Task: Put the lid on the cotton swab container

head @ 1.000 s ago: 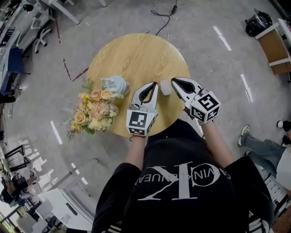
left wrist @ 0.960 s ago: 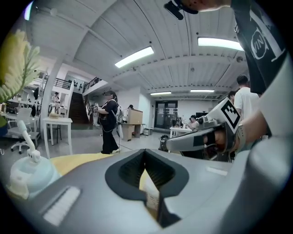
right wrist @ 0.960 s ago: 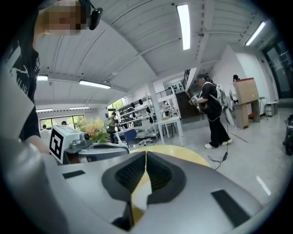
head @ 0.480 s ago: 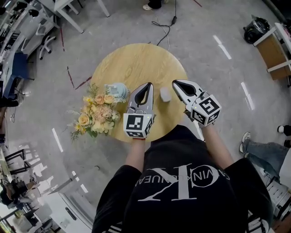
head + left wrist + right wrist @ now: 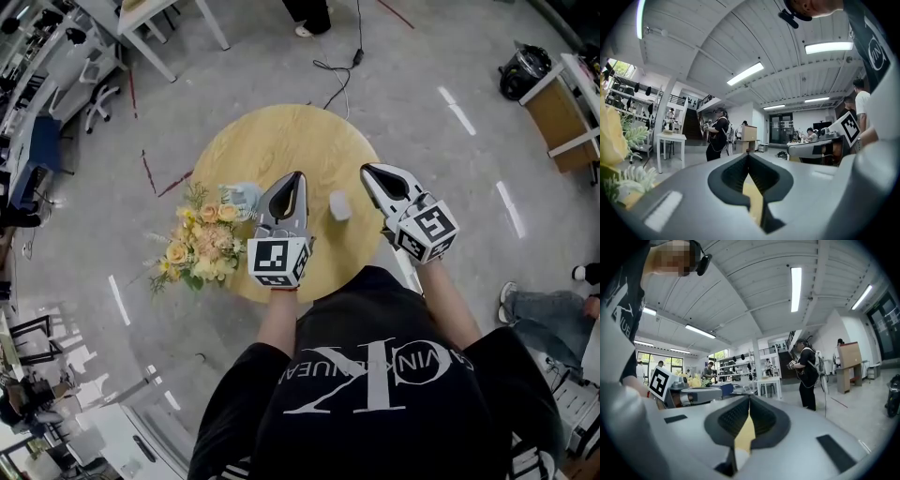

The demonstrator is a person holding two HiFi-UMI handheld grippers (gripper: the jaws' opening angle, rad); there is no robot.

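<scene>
While both hover over the table (image 5: 281, 141):
Left gripper (image 5: 298, 175): jaws together, empty.
Right gripper (image 5: 367, 170): jaws together, empty.
Cotton swab container (image 5: 340, 205): contents indiscernible.
Vase (image 5: 240, 193): flowers (image 5: 208, 242).

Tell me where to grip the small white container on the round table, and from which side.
Take the white container across its side walls, likely from the right with the right gripper, which is closest. It stands alone on the wooden table, with the flowers well to its left. The jaws are shut; open them first.

Large white "CK" monogram, upside down, on black T-shirt (image 5: 375, 431), small letters across it only partly legible
</scene>
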